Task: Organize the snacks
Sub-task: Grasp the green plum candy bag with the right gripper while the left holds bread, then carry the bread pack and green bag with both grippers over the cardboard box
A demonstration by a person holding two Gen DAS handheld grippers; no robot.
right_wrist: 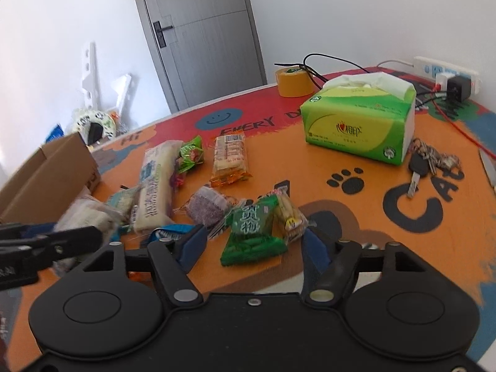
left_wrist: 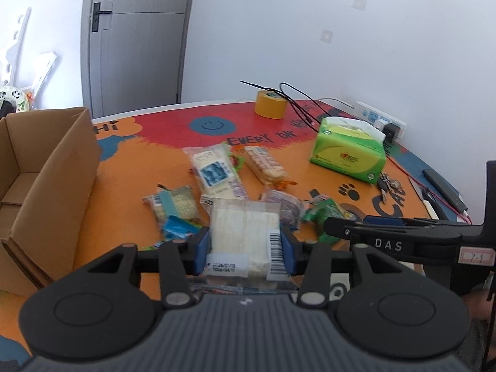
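Note:
My left gripper (left_wrist: 245, 249) is shut on a clear packet of pale wafers (left_wrist: 243, 232) and holds it above the table; it shows blurred in the right wrist view (right_wrist: 88, 217). My right gripper (right_wrist: 252, 243) is open, its jaws on either side of a green snack packet (right_wrist: 252, 232) that lies on the table. Several more snacks lie ahead: a long white packet (right_wrist: 155, 183), an orange biscuit packet (right_wrist: 229, 159), a purple packet (right_wrist: 207, 204). An open cardboard box (left_wrist: 46, 167) stands at the left.
A green tissue pack (right_wrist: 362, 121), a roll of yellow tape (right_wrist: 293, 82), keys (right_wrist: 424, 161), cables and a power strip (right_wrist: 446, 73) sit on the far and right side of the colourful table (right_wrist: 403, 248). A grey door and white walls lie beyond.

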